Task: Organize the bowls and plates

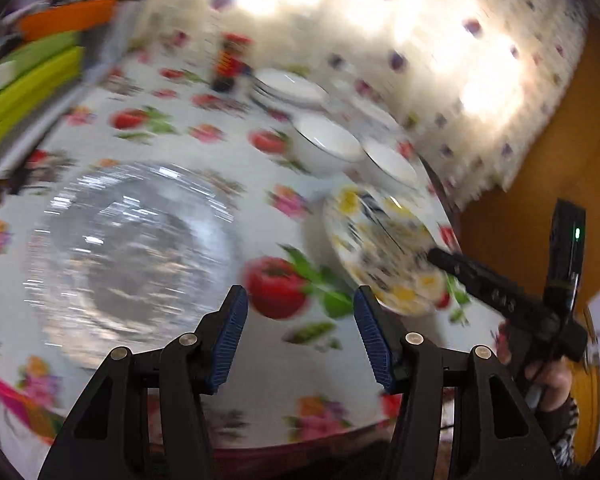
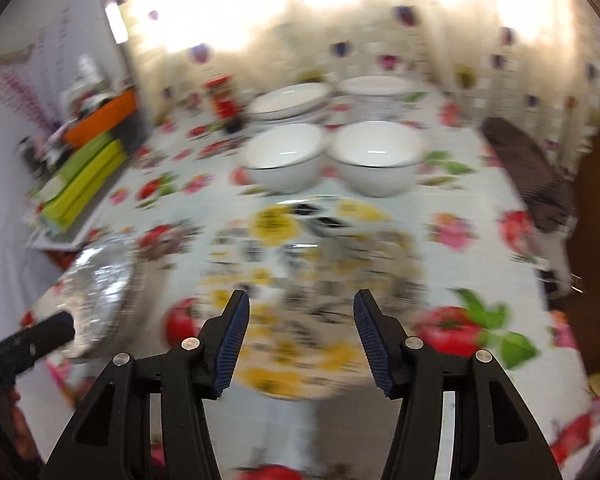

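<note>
Both views are motion-blurred. A clear glass plate (image 1: 128, 248) lies on the flowered tablecloth, ahead and left of my open, empty left gripper (image 1: 300, 336). A yellow-patterned plate (image 2: 312, 292) lies just ahead of and under my open right gripper (image 2: 300, 336); it also shows in the left wrist view (image 1: 384, 248), with the right gripper (image 1: 460, 264) at its near edge. Two white bowls (image 2: 284, 156) (image 2: 380, 156) stand side by side behind it. White plates (image 2: 290, 102) (image 2: 374, 86) sit farther back. The glass plate shows at the left (image 2: 100, 280).
Green and orange boxes (image 2: 84, 176) are stacked on a tray at the table's left. A red bottle (image 2: 224, 96) stands near the back. A dark chair back (image 2: 528, 172) is at the right edge. A flowered curtain (image 1: 460, 60) hangs behind.
</note>
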`<act>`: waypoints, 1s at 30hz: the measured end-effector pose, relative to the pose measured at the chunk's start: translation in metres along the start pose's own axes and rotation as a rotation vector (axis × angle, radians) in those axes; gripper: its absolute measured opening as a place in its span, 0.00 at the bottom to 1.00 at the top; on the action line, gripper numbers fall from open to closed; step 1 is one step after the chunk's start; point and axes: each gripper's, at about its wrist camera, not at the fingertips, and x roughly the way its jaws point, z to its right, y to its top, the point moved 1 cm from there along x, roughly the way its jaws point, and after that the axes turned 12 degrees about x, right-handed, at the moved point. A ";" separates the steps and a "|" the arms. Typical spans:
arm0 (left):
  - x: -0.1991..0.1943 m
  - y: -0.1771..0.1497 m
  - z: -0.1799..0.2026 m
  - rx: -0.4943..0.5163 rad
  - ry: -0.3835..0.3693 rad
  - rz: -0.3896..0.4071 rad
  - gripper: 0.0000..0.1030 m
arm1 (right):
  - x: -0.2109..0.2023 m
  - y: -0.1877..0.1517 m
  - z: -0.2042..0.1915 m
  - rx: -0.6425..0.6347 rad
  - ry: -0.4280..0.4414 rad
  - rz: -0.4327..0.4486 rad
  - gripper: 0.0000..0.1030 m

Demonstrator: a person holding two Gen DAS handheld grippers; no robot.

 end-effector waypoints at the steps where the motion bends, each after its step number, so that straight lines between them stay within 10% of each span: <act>1: 0.011 0.001 0.012 0.023 -0.009 -0.026 0.55 | -0.001 0.000 0.008 0.010 -0.008 0.000 0.53; 20: 0.092 0.024 0.032 0.020 0.023 -0.093 0.55 | 0.046 0.013 0.058 0.120 0.021 -0.075 0.52; 30: 0.104 0.027 0.029 -0.012 0.001 -0.120 0.55 | 0.061 0.007 0.052 0.095 0.048 -0.147 0.19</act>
